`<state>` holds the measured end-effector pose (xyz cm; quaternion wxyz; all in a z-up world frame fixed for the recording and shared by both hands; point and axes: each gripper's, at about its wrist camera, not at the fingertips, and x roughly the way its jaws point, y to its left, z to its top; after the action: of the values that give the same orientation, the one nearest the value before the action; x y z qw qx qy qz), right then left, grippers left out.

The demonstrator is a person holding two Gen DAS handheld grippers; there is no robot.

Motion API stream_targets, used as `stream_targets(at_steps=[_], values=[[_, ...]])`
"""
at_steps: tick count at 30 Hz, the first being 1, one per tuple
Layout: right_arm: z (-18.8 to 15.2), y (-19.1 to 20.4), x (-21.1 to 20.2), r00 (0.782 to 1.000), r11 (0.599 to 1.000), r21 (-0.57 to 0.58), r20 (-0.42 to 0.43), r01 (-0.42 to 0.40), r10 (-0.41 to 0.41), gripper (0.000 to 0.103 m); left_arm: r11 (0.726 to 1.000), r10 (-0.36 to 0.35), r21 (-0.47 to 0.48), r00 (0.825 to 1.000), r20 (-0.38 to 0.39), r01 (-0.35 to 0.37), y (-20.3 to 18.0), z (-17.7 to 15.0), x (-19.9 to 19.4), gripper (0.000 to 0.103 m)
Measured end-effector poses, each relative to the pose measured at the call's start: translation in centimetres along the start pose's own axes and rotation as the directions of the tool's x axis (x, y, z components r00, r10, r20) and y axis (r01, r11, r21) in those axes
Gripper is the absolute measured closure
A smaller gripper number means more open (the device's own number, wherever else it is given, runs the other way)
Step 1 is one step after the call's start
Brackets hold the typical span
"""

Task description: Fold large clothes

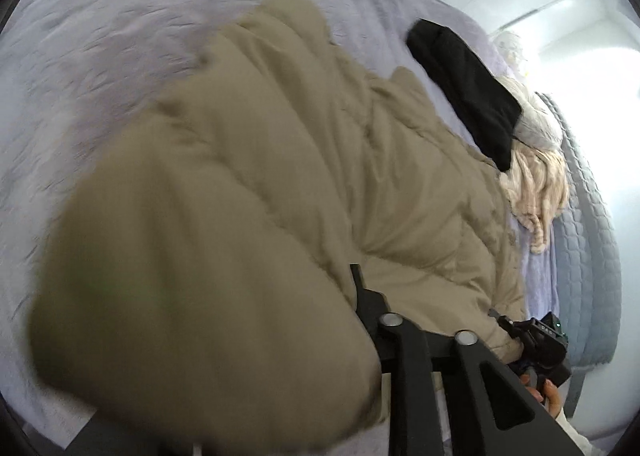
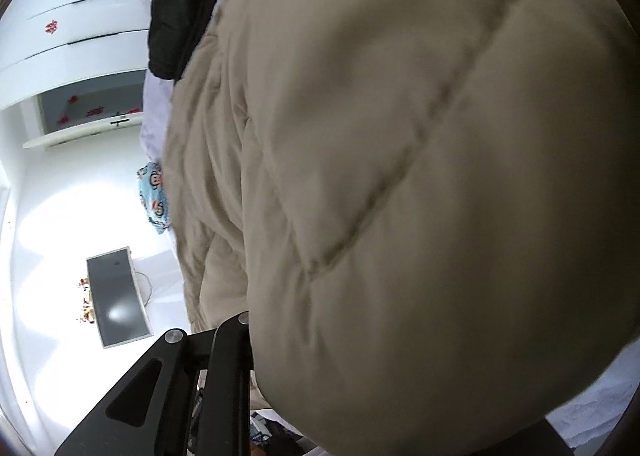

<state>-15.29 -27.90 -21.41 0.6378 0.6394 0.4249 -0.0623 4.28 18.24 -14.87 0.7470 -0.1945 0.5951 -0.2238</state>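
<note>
While I lift the beige padded coat off the lilac bed | step: carrying one edge over to fold | both jaws hidden under fabric, grip unclear | next: lay edges aligned, smooth.

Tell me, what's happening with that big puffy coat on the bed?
A person is folding a tan puffer coat on a lavender bedspread, with a gripper in each hand. A bulging fold of the coat hangs right in front of both cameras and hides the fingertips, so the grip can't be seen. A black garment and a cream fuzzy garment lie beyond it.
</note>
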Motion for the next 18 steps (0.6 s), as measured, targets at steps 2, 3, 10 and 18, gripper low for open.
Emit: stream_targets(at_steps=[2, 3, 10, 18], values=[[0.3, 0.2, 0.1, 1.000, 1.000, -0.015, -0.011, 0.010, -0.010, 0.078, 1.000, 0.016, -0.025, 1.000, 0.009, -0.016, 1.0, -0.4, -0.9, 0.069], [0.4, 0.2, 0.1, 1.000, 1.000, -0.020, -0.017, 0.011, -0.011, 0.078, 0.999, 0.020, -0.040, 1.000, 0.011, -0.020, 1.7, -0.6, -1.4, 0.069], [0.3, 1.9, -1.2, 0.992, 0.993, -0.071, -0.075, 0.097, -0.103, 0.063, 0.981, 0.184, -0.071, 0.982, 0.032, -0.181, 3.6, -2.0, -6.1, 0.069], [-1.7, 6.7, -4.2, 0.970, 0.929, -0.333, -0.121, 0.162, -0.212, 0.062, 0.969, 0.249, -0.043, 0.959, 0.136, -0.245, 3.1, 0.2, -9.9, 0.069]])
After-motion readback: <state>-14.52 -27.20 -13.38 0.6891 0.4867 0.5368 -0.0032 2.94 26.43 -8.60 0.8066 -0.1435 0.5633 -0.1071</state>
